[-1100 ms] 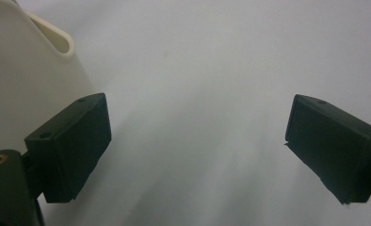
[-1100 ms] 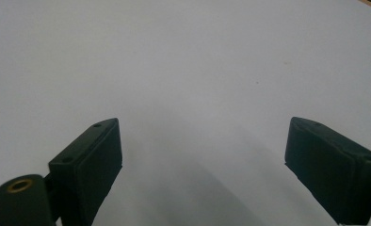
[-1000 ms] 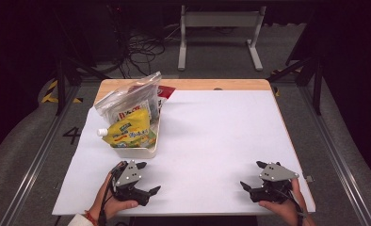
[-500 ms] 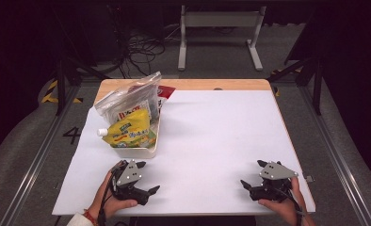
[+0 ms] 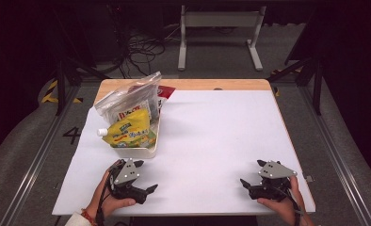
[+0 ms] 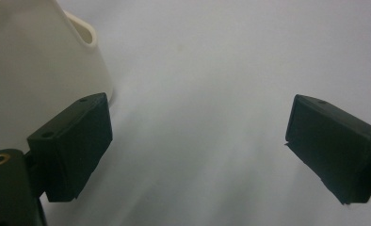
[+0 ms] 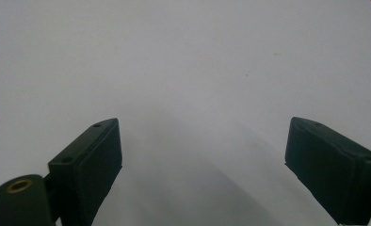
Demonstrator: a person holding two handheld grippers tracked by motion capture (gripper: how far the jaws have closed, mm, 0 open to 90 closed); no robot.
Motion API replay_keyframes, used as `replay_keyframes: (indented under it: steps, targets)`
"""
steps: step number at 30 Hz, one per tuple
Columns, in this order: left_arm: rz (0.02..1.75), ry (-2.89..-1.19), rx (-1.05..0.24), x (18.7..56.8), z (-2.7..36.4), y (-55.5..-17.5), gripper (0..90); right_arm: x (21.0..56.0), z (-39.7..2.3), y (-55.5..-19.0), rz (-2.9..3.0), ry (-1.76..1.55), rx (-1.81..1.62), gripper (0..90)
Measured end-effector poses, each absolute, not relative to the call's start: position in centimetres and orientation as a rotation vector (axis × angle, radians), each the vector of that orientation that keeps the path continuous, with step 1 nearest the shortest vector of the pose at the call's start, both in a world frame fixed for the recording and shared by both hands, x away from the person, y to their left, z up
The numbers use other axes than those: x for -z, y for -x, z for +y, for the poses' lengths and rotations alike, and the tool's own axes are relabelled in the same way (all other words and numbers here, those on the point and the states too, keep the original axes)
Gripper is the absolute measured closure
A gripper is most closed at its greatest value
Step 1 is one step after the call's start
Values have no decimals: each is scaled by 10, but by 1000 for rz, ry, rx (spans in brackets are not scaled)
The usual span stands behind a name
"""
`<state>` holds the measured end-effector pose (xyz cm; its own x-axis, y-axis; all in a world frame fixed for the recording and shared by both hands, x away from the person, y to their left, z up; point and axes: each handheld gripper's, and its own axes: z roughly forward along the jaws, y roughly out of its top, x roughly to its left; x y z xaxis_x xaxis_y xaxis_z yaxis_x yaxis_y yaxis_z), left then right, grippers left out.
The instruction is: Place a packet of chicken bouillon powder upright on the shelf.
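A cream tray [image 5: 135, 151] stands at the table's left, holding a yellow spouted pouch [image 5: 127, 133] and a clear plastic bag [image 5: 127, 99] of packets. My left gripper [image 5: 148, 190] rests on the white table near the front edge, just in front of the tray, jaws wide open with nothing between them. In the left gripper view the tray's wall [image 6: 37, 70] rises close at the upper left beside the gripper [image 6: 197, 150]. My right gripper [image 5: 245, 184] sits at the front right, open and empty; in the right gripper view bare white table lies between its jaws [image 7: 202, 165].
The white table top [image 5: 212, 136] has a strip of wood along its far edge. A red packet [image 5: 165, 92] pokes out behind the tray. Beyond the table are dark floor, cables and a white metal stand [image 5: 219, 21].
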<state>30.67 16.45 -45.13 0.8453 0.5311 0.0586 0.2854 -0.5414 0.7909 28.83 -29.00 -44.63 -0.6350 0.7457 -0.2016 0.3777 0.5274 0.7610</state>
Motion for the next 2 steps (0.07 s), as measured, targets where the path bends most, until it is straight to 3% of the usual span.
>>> replay_keyframes:
  steps: [2]
  targets:
    - [596, -2175, -364, 452, 163, -308, 84, 447, -290, -287, 2255, -913, -944, 116]
